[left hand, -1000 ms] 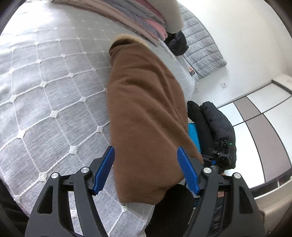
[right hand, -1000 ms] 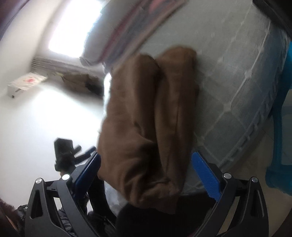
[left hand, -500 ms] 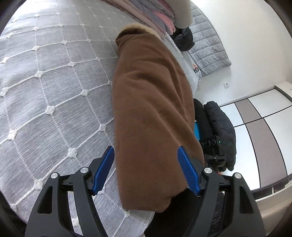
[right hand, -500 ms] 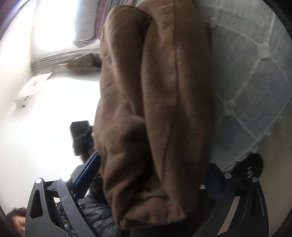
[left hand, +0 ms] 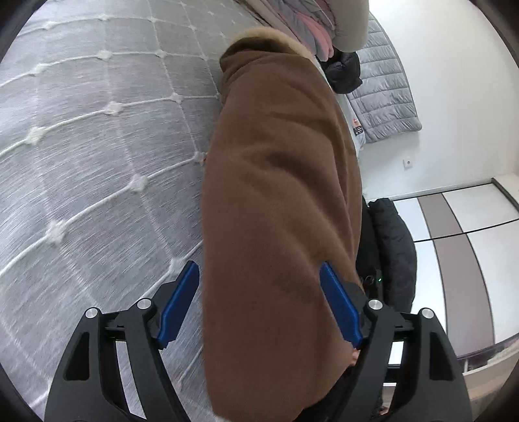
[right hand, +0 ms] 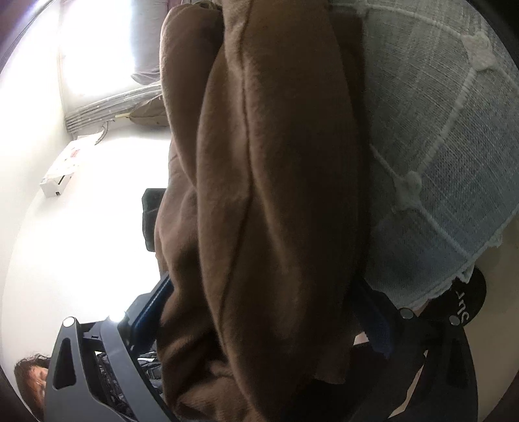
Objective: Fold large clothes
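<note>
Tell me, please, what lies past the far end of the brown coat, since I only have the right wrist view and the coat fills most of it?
Observer: In the left wrist view the coat ends in a pale fur collar, and a pile of folded clothes sits just beyond it on the bed cover.
Operator: Thank you. Is the left claw gripping the coat?
Observer: The left claw is opening with the coat between its jaws, and one pad stands clear of the fabric.
Operator: Is anything beside the bed on that side?
Observer: A black padded jacket sits off the bed, in front of wardrobe doors.
</note>
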A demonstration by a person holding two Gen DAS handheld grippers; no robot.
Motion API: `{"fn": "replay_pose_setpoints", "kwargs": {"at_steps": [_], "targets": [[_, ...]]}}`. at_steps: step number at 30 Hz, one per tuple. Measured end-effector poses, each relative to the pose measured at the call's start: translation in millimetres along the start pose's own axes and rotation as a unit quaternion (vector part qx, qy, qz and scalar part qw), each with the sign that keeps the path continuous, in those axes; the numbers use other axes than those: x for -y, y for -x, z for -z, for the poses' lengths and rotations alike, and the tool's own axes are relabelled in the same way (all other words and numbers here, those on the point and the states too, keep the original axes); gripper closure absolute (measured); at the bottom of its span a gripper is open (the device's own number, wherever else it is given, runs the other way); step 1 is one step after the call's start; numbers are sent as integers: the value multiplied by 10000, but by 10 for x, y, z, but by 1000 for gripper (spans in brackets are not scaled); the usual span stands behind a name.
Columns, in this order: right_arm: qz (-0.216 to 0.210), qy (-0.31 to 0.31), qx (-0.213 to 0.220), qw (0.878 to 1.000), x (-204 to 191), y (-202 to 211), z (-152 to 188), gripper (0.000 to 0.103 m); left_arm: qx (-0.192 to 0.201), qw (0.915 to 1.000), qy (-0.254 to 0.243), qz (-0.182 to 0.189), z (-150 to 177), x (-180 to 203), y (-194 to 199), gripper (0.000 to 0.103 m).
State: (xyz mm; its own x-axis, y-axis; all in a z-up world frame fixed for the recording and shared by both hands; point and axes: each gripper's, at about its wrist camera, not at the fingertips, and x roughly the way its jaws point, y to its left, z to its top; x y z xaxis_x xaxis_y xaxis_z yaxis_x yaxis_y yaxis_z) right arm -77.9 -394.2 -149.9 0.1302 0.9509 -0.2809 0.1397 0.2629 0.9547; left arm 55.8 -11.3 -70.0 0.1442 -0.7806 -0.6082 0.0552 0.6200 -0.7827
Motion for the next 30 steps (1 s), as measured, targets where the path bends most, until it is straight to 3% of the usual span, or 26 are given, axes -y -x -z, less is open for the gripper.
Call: {"fn": "replay_pose_setpoints", "kwargs": {"at_steps": [3, 6, 7, 8, 9, 10, 13, 18, 25, 30], "targets": [[70, -31, 230, 9997, -8, 36, 56, 6, -317, 9993, 154, 88, -73, -44, -210, 22], [313, 90, 392, 9987, -108, 67, 121, 8, -443, 9985, 184, 252, -97, -78, -334, 23], [392, 126, 439, 9982, -149, 79, 141, 11, -444, 9988, 61, 221, -96, -49, -345, 27], [475, 168, 500, 9975, -201, 88, 162, 13, -441, 9989, -15, 178, -94, -31, -341, 37], [523, 187, 540, 9970, -242, 104, 177, 24, -423, 9990, -83, 108, -79, -7, -325, 46], [571, 219, 575, 9965, -288, 133, 197, 38, -410, 9990, -140, 70, -75, 29, -311, 49], [643, 291, 716, 9949, -410, 212, 241, 48, -308, 9990, -297, -98, -46, 111, -269, 59], [441, 368, 1026, 9931, -541, 238, 356, 54, -57, 9975, -629, -322, -1, 324, -139, 65], [-165, 793, 1257, 9888, -692, 253, 431, 56, 322, 9902, -1340, -231, -117, 823, 179, 67], [-299, 1044, 1466, 9832, -843, 253, 458, 57, 304, 9915, -1259, -118, -230, 797, 239, 67]]}}
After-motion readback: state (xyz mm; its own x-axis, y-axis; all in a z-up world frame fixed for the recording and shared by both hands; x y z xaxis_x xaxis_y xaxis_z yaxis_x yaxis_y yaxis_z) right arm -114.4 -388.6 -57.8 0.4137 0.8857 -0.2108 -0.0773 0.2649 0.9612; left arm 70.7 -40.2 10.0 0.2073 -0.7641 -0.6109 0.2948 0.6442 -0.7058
